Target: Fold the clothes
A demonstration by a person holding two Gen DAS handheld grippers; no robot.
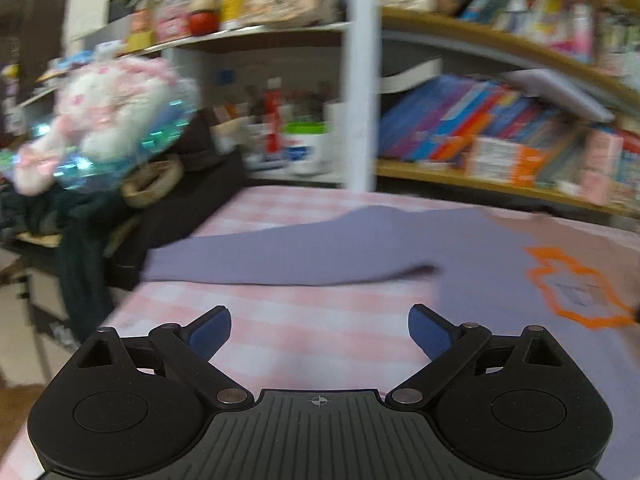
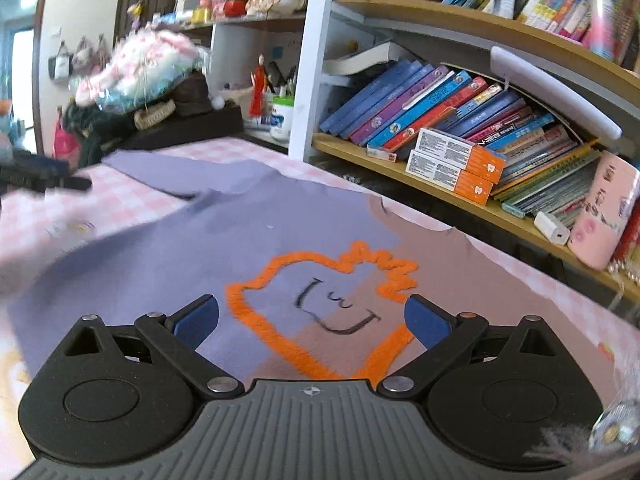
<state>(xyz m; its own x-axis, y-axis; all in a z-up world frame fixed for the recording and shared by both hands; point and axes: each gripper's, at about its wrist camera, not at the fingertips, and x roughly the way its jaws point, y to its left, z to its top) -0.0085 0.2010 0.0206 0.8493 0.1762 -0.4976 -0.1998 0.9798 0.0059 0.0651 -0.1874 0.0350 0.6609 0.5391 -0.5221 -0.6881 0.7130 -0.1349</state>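
A purple long-sleeved shirt (image 2: 224, 232) with an orange outlined face print (image 2: 320, 304) lies flat on a pink checked cloth (image 1: 312, 340). In the left wrist view its sleeve (image 1: 304, 254) stretches to the left, with the print (image 1: 576, 292) at the right. My left gripper (image 1: 319, 334) hangs open over bare checked cloth, short of the sleeve, nothing between its blue pads (image 1: 210, 332). Over the orange print my right gripper (image 2: 312, 320) stands open, holding nothing. The left gripper (image 2: 36, 178) shows as a dark blur at the left edge of the right wrist view.
Shelves of books (image 2: 440, 108) and orange boxes (image 2: 456, 164) run along the far side behind the cloth. A white post (image 1: 362, 76) stands at the back. A plush toy in wrapping (image 1: 108, 120), a basket (image 1: 152, 182) and dark clothes (image 1: 80, 248) crowd the left side.
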